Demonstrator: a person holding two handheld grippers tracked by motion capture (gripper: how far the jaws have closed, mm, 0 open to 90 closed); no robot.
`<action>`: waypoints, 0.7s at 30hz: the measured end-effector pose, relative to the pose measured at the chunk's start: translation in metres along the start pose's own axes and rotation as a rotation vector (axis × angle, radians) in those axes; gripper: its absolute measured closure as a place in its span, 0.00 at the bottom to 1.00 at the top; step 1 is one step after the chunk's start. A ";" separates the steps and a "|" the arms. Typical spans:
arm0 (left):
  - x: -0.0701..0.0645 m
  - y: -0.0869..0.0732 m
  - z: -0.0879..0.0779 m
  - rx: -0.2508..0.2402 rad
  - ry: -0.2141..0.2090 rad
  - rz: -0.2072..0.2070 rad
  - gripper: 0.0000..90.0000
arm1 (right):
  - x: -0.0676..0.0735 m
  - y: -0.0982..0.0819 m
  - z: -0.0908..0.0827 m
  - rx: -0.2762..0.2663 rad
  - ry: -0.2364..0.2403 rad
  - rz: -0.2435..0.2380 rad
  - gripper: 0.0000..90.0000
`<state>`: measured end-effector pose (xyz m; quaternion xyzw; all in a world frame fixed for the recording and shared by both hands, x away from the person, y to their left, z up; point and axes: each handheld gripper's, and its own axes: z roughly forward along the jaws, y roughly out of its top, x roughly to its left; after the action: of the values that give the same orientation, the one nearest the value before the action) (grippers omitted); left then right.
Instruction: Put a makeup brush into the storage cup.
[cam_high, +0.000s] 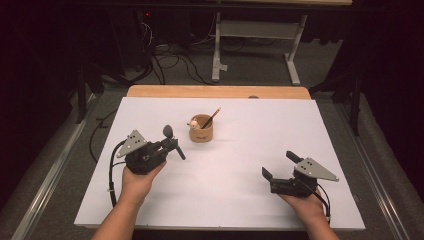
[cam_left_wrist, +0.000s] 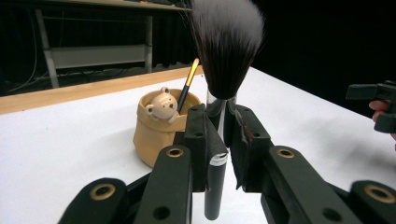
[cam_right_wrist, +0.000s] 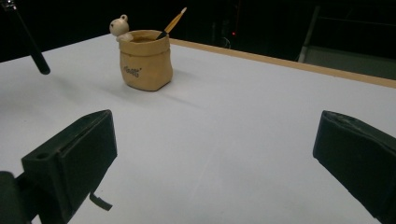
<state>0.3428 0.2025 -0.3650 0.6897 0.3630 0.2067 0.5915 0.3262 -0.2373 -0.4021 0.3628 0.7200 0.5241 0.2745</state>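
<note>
A tan sack-shaped holder with a small bear figure on its rim stands on the white table top, and a yellow-handled pencil-like stick leans in it. My left gripper is shut on the black handle of a makeup brush, just left of the holder. In the left gripper view the brush stands bristles up between the jaws, in front of the holder. My right gripper rests open near the front right. Its wide-apart jaws have nothing between them, with the holder farther off.
The white sheet covers a wooden table whose edge shows at the back. Beyond it stand a desk frame and loose cables on the floor. The surroundings are dark.
</note>
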 end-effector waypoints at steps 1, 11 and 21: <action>0.000 0.000 0.000 -0.001 0.001 -0.002 0.86 | 0.001 0.000 0.000 0.006 0.001 -0.010 0.01; 0.004 0.012 0.011 0.000 0.013 -0.008 0.86 | 0.006 -0.002 0.002 0.017 0.020 -0.004 0.01; 0.009 0.032 0.018 -0.004 0.025 -0.010 0.86 | 0.007 -0.002 0.001 0.005 0.024 -0.003 0.01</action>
<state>0.3694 0.1963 -0.3389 0.6839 0.3734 0.2130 0.5894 0.3222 -0.2320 -0.4045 0.3563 0.7250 0.5261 0.2657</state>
